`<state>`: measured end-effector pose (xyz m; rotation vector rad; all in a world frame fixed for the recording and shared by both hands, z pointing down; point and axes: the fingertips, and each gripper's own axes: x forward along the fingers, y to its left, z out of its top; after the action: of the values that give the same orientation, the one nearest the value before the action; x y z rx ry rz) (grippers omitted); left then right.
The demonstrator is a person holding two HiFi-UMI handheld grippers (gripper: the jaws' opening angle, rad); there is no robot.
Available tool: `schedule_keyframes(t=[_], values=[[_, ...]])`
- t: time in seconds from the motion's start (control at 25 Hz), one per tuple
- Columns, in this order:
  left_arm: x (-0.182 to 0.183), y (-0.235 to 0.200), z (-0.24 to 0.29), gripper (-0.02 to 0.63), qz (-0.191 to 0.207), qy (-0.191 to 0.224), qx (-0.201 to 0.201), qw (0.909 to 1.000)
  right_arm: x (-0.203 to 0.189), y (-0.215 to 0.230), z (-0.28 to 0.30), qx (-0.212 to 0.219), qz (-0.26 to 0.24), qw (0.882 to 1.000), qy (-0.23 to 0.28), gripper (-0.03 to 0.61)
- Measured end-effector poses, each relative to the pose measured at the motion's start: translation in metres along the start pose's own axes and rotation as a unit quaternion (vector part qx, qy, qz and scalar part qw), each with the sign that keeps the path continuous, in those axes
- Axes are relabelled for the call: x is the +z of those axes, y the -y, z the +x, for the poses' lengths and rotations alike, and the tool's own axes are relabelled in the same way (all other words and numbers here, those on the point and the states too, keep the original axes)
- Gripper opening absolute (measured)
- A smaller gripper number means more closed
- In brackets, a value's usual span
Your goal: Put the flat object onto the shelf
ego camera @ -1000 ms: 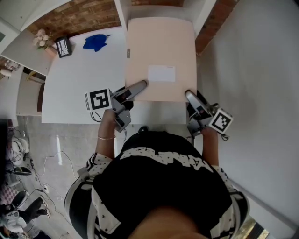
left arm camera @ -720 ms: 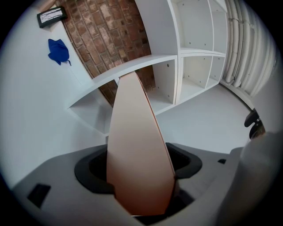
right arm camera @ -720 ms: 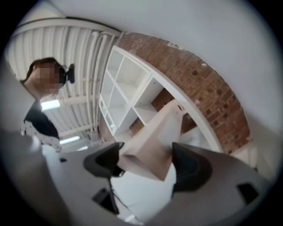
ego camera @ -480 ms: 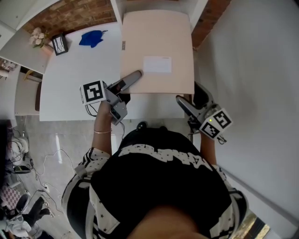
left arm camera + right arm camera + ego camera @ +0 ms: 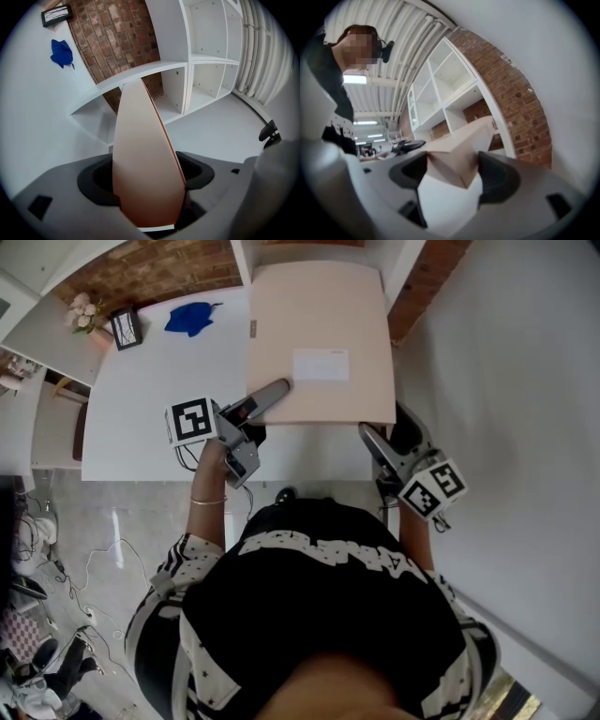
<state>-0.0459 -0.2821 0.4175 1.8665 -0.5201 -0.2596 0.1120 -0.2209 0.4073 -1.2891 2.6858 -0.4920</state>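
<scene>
The flat object (image 5: pixel 319 338) is a beige cardboard panel with a white label, held level over the white table (image 5: pixel 150 399). Its far edge reaches the white shelf unit (image 5: pixel 242 253). My left gripper (image 5: pixel 272 393) is shut on its near left edge, one finger lying on top. In the left gripper view the panel (image 5: pixel 140 159) fills the gap between the jaws and points at the shelf compartments (image 5: pixel 197 70). My right gripper (image 5: pixel 375 435) holds the near right corner; that corner (image 5: pixel 457 161) sits between both jaws and touches them.
A blue cloth (image 5: pixel 192 318), a small black frame (image 5: pixel 127 329) and a bunch of flowers (image 5: pixel 82 310) lie at the table's far left. A brick wall (image 5: pixel 141 273) stands behind. A white wall (image 5: pixel 506 362) runs close along the right.
The panel has slid a little farther towards the shelf. My right gripper has drawn back towards the person and its marker cube sits lower. The left gripper moved slightly left with the panel.
</scene>
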Motion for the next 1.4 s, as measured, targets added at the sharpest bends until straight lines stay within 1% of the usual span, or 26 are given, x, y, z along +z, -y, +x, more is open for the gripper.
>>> schedule_keyframes(t=[0.12, 0.36, 0.56, 0.8, 1.08, 1.24, 1.4], values=[[0.001, 0.000, 0.001, 0.380, 0.005, 0.000, -0.001, 1.0000, 0.002, 0.003, 0.002, -0.002, 0.001, 1.000, 0.003, 0.360], [0.000, 0.006, -0.001, 0.380, -0.001, 0.010, -0.014, 0.9999, 0.006, 0.002, 0.002, -0.003, -0.002, 1.000, 0.011, 0.360], [0.001, 0.007, -0.004, 0.380, 0.003, 0.029, -0.019, 0.9994, 0.008, 0.002, 0.002, -0.001, -0.004, 1.000, 0.018, 0.360], [0.001, 0.013, -0.005, 0.380, 0.001, 0.039, -0.025, 0.9989, 0.013, 0.002, 0.003, -0.006, 0.003, 1.000, 0.020, 0.360], [0.001, 0.021, -0.009, 0.385, 0.017, 0.043, -0.034, 0.9984, 0.016, 0.001, 0.004, -0.009, 0.012, 1.000, 0.026, 0.360], [0.000, 0.024, -0.015, 0.385, 0.018, 0.049, -0.040, 0.9978, 0.018, -0.002, 0.004, -0.004, 0.005, 1.000, 0.026, 0.360], [-0.005, 0.026, -0.019, 0.385, 0.029, 0.048, -0.042, 0.9976, 0.019, -0.002, 0.004, -0.004, 0.007, 1.000, 0.029, 0.360]])
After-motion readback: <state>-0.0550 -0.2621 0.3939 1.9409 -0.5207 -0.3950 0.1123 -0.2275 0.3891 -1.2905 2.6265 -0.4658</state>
